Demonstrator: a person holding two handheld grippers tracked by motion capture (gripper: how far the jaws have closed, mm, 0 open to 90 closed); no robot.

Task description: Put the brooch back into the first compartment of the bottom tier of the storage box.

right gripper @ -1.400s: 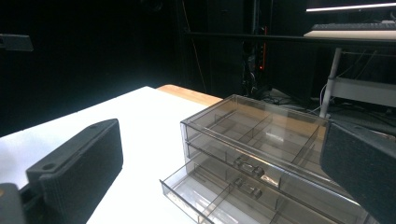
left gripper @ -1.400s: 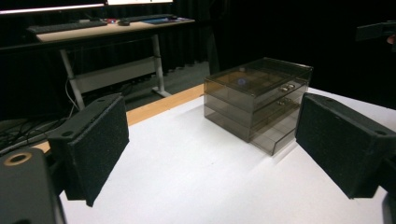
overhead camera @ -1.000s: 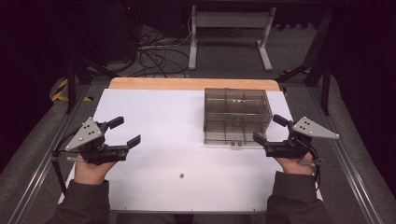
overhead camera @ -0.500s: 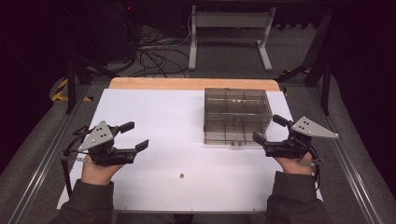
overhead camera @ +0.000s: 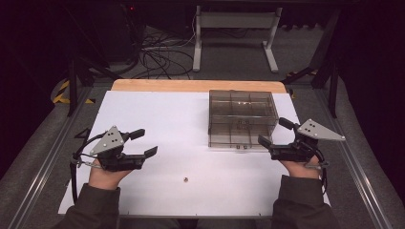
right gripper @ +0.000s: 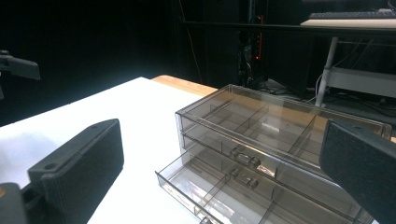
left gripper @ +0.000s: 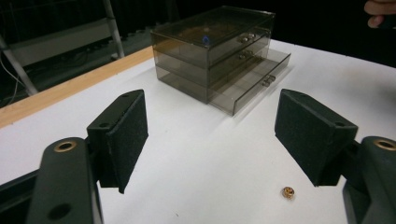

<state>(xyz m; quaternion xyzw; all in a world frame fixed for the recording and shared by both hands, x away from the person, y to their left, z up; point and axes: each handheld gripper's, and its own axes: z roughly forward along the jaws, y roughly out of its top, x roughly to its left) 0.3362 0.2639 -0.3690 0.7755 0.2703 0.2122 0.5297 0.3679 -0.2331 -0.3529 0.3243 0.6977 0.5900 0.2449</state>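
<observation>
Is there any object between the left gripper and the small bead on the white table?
Nothing visible does. The left gripper has just been closing a little, with nothing between its jaws. Bare white table lies between it and the small bead. The drawer box stands farther off.

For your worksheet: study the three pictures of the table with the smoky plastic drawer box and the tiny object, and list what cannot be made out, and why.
- Small round gold-brown object on the white table: too small to identify; a mere speck in the high view.
- Transparent smoky-grey plastic drawer box: whether its compartments hold anything is unclear through the tinted walls.
- Bottom drawer, pulled out: its front is cut off by the right gripper view's lower edge.
- The other hand: cut off by the left gripper view's top corner.
</observation>
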